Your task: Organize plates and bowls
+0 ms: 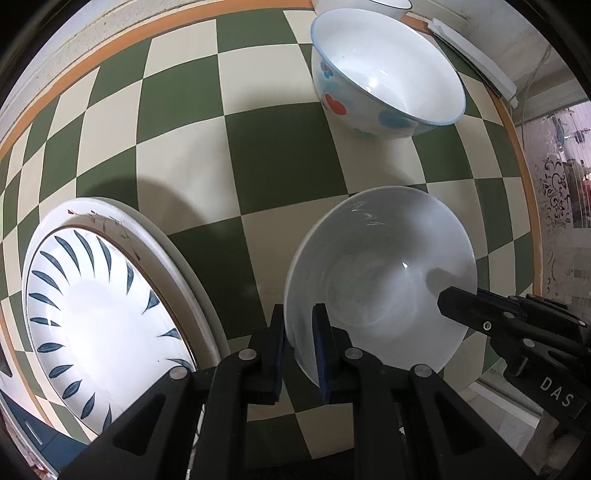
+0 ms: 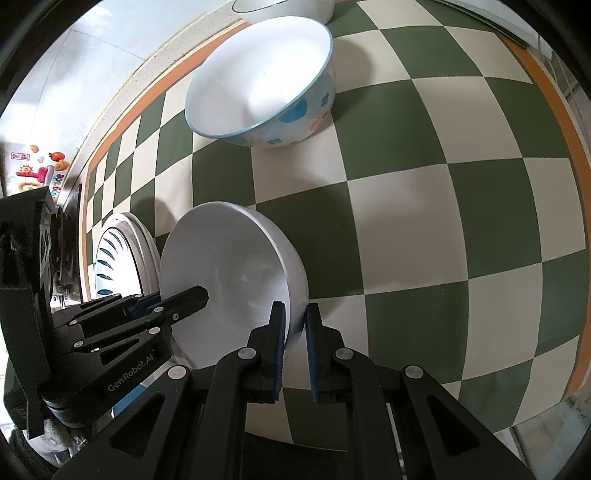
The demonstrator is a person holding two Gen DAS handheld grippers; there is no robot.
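A plain white bowl (image 1: pixel 384 273) is held between both grippers over the green-and-cream checked table. My left gripper (image 1: pixel 299 350) is shut on its near-left rim. My right gripper (image 2: pixel 295 347) is shut on the opposite rim of the same bowl (image 2: pixel 229 273); one of its fingers (image 1: pixel 465 306) shows inside the bowl in the left wrist view. A white bowl with blue and red spots (image 1: pixel 384 74) stands farther back, also in the right wrist view (image 2: pixel 266 85). A leaf-patterned plate (image 1: pixel 99 317) lies on a larger white plate at the left.
Another white bowl (image 1: pixel 362 5) stands behind the spotted one near the wall. The table's orange border (image 1: pixel 517 155) and edge run along the right. The stacked plates (image 2: pixel 118 258) lie beside the held bowl.
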